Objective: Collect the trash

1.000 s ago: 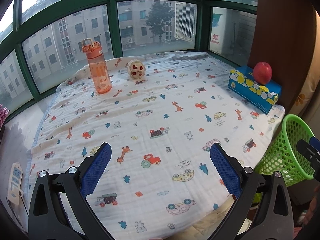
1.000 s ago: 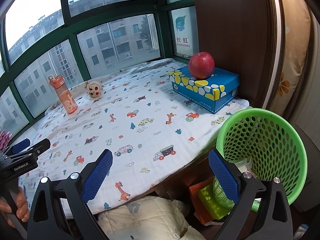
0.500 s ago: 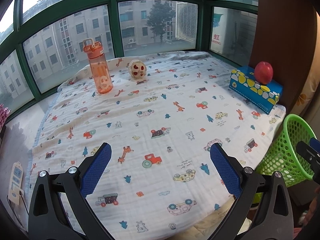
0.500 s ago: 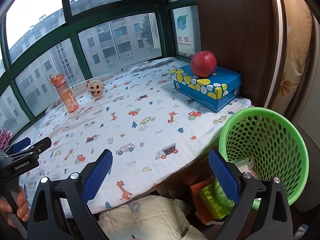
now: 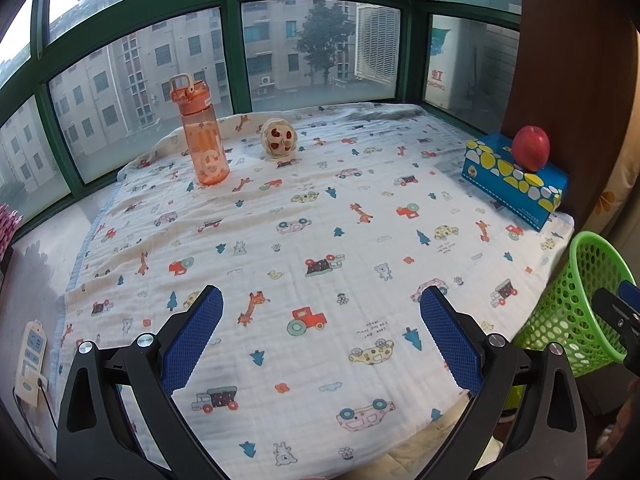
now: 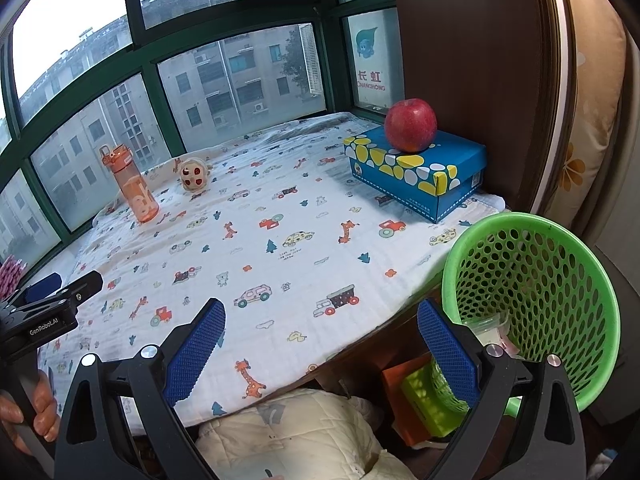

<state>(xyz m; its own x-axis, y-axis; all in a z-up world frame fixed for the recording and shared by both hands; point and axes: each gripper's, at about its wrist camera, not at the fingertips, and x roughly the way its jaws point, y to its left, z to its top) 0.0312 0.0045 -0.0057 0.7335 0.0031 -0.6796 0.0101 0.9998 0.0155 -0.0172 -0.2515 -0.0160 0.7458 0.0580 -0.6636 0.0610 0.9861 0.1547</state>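
Trash candidate: a small round cream puck with red spots (image 5: 279, 140), lying far across the printed cotton blanket (image 5: 320, 240), just right of an upright orange plastic bottle (image 5: 202, 136). Whether it is really trash cannot be told. It sits straight ahead of the left gripper (image 5: 320, 320), whose blue textured fingers are spread wide and empty. The right gripper (image 6: 320, 336), likewise wide and empty, is nearer the green perforated basket (image 6: 532, 280), which holds clear wrappers. A red apple (image 6: 410, 124) rests on a blue cardboard box (image 6: 416, 168).
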